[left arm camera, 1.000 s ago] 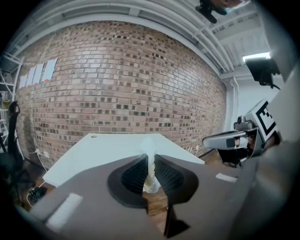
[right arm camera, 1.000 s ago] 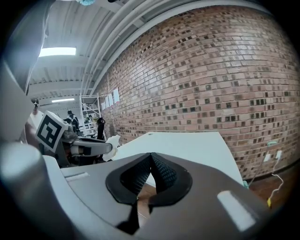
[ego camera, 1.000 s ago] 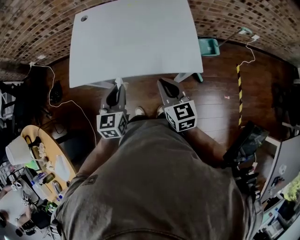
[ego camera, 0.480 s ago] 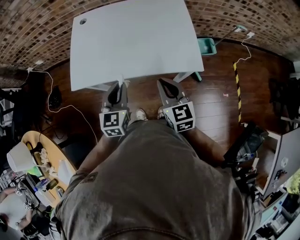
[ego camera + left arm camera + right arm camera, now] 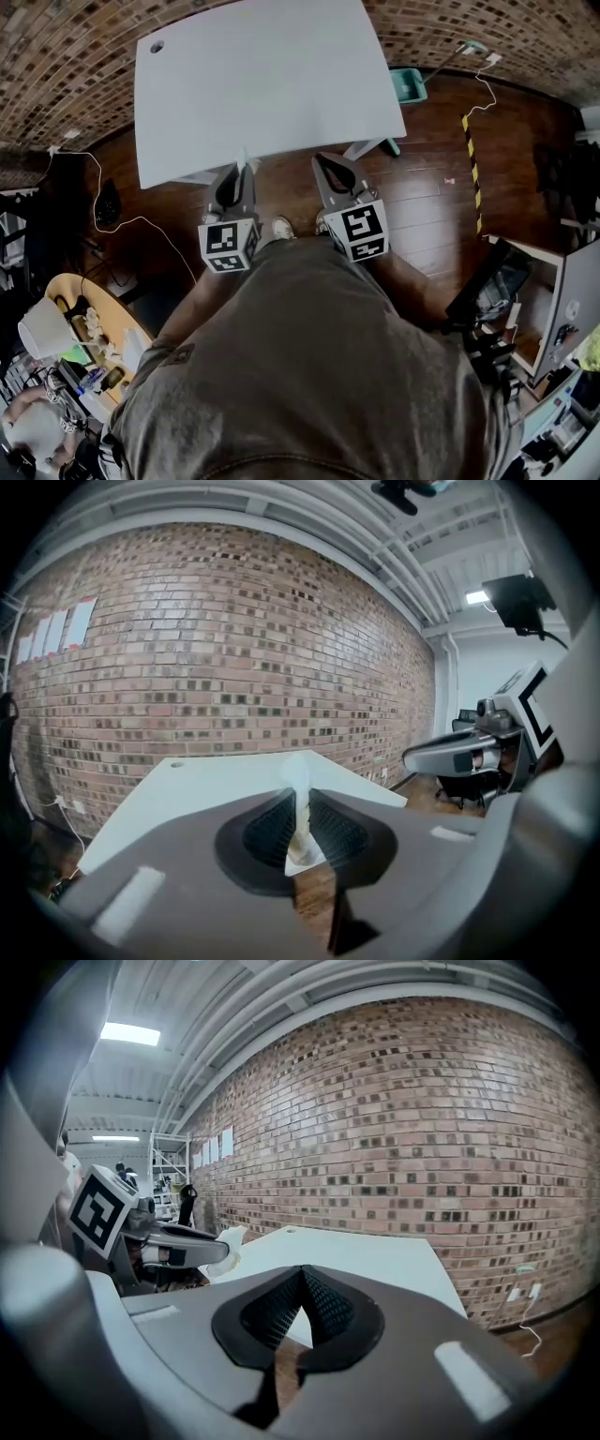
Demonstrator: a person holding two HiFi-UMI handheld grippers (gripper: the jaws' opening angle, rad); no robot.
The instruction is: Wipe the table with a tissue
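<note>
A white table (image 5: 262, 75) stands in front of me against a brick wall, its top bare. My left gripper (image 5: 242, 169) hangs just short of the near edge, shut on a small white tissue (image 5: 298, 803) that sticks up between its jaws; the tissue (image 5: 225, 1246) also shows in the right gripper view. My right gripper (image 5: 323, 165) is beside it at the same height, shut with nothing in it (image 5: 302, 1279). Both are off the table, over the floor.
A teal dustpan (image 5: 409, 82) lies on the wooden floor right of the table. A white cable (image 5: 112, 220) trails on the left. A round cluttered table (image 5: 80, 328) is at lower left, a desk with equipment (image 5: 534, 309) at right. My shoes (image 5: 281, 227) stand below the grippers.
The head view has shifted slightly; the table sits a little further left in it. Both grippers stay in the same place, still shut.
</note>
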